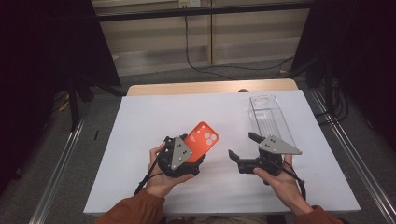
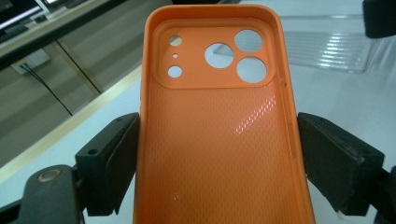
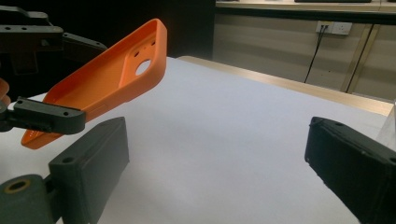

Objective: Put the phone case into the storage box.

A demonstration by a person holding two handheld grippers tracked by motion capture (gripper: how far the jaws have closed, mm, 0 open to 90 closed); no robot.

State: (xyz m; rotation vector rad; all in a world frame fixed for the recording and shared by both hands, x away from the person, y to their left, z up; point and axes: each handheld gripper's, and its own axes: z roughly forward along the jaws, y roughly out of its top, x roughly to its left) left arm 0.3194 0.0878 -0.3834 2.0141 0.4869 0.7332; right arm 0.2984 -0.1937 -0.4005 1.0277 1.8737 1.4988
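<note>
An orange phone case (image 2: 217, 126) sits clamped by its long edges between the two jaws of the left tongs (image 1: 183, 154), raised clear of the white worktop (image 1: 140, 126). Its hollow inner side, with the camera cut-outs at the far end, faces the left gripper view; from the right gripper view it tilts upward. The right tongs (image 1: 243, 147) stand released, jaws wide apart with nothing between them, just beside the case. A clear plastic tray (image 1: 268, 116) lies behind the right tongs on the worktop.
</note>
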